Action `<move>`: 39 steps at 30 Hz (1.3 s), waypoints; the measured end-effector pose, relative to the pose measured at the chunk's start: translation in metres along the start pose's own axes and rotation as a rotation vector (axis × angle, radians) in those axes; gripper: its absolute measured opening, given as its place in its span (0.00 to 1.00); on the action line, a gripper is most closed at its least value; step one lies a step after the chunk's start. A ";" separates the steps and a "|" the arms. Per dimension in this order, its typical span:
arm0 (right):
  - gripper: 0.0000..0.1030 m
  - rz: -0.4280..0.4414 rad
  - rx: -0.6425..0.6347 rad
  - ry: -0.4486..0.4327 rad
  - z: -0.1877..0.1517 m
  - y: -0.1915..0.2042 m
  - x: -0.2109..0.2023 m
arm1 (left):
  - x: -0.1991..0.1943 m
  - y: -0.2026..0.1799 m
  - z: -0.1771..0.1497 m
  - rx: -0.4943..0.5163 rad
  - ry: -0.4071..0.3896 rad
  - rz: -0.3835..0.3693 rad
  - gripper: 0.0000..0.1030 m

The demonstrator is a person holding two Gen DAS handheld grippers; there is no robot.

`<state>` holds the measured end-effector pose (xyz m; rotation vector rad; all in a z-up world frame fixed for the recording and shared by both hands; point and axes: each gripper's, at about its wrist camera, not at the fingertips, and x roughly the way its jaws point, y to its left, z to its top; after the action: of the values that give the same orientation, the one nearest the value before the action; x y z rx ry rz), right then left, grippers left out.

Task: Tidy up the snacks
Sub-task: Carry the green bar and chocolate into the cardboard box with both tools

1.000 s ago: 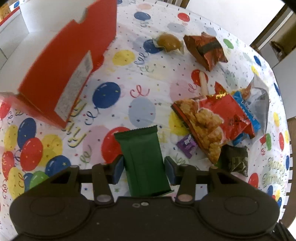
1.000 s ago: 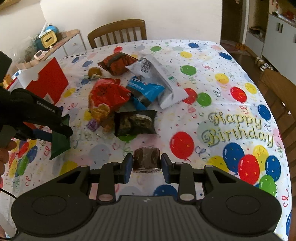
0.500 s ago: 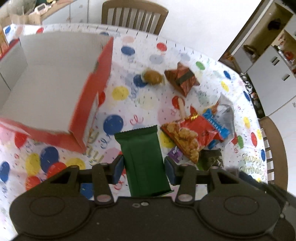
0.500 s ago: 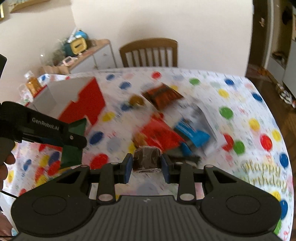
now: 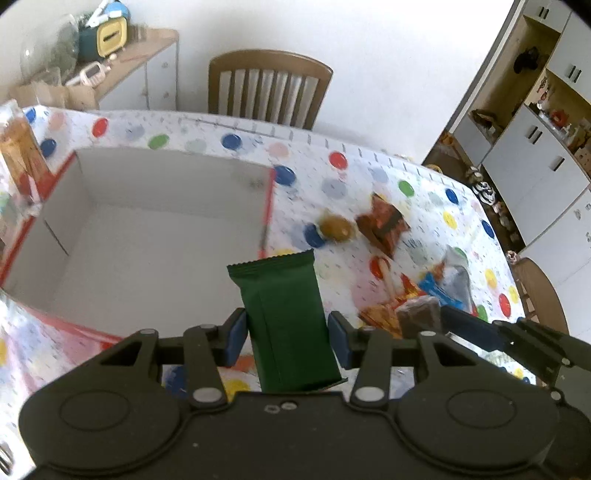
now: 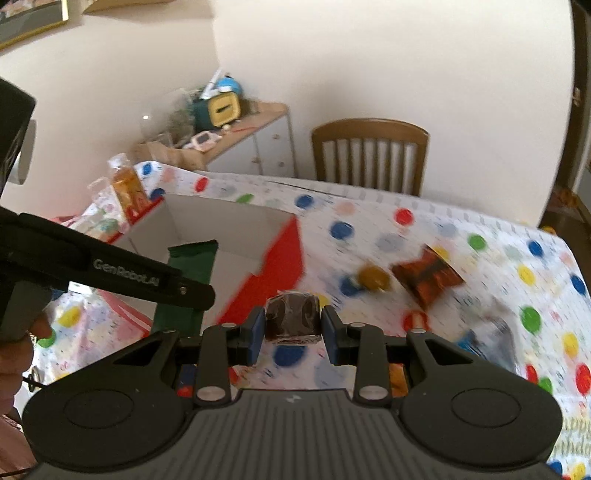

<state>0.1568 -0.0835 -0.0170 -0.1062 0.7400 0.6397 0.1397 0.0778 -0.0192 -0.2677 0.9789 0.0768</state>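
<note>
The place was a home, most likely a dining room; a bench stood covered with a party cloth printed with coloured balloons and dots, with part of a birthday greeting legible at its edge; a wooden slat-backed dining chair was drawn up at the far side, and a second chair showed at the right; a low sideboard against the cream wall carried household clutter, among it a yellow clock-like box and a glass jar; tall white cupboards with open wooden shelves held small ornaments; a framed picture hung high on the wall; packets of snacks lay scattered on the cloth beside an open red carton.
</note>
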 end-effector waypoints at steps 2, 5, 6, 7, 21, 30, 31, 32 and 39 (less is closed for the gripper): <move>0.32 0.007 -0.021 -0.002 0.008 0.014 0.008 | -0.003 0.013 0.007 0.000 -0.011 0.009 0.44; 0.32 0.016 -0.047 0.002 0.018 0.033 0.023 | -0.005 0.031 0.014 0.004 -0.024 0.023 0.44; 0.32 0.021 -0.054 0.005 0.020 0.039 0.028 | -0.005 0.038 0.017 0.007 -0.026 0.027 0.44; 0.32 0.027 -0.061 0.009 0.023 0.045 0.034 | -0.005 0.043 0.019 0.008 -0.028 0.031 0.44; 0.32 0.032 -0.140 0.153 0.027 0.089 0.128 | 0.037 0.120 0.046 0.071 0.010 0.145 0.44; 0.32 0.021 -0.186 0.244 0.024 0.101 0.174 | 0.083 0.147 0.051 0.108 0.105 0.166 0.44; 0.32 0.026 -0.190 0.250 0.024 0.102 0.176 | 0.088 0.149 0.051 0.108 0.117 0.163 0.44; 0.32 0.026 -0.189 0.255 0.025 0.103 0.178 | 0.093 0.151 0.052 0.111 0.130 0.158 0.44; 0.32 0.026 -0.216 0.303 0.023 0.109 0.190 | 0.119 0.160 0.049 0.119 0.219 0.143 0.44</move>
<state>0.2134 0.1075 -0.1111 -0.3993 0.9629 0.7360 0.2164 0.2379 -0.1219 -0.0976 1.2155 0.1210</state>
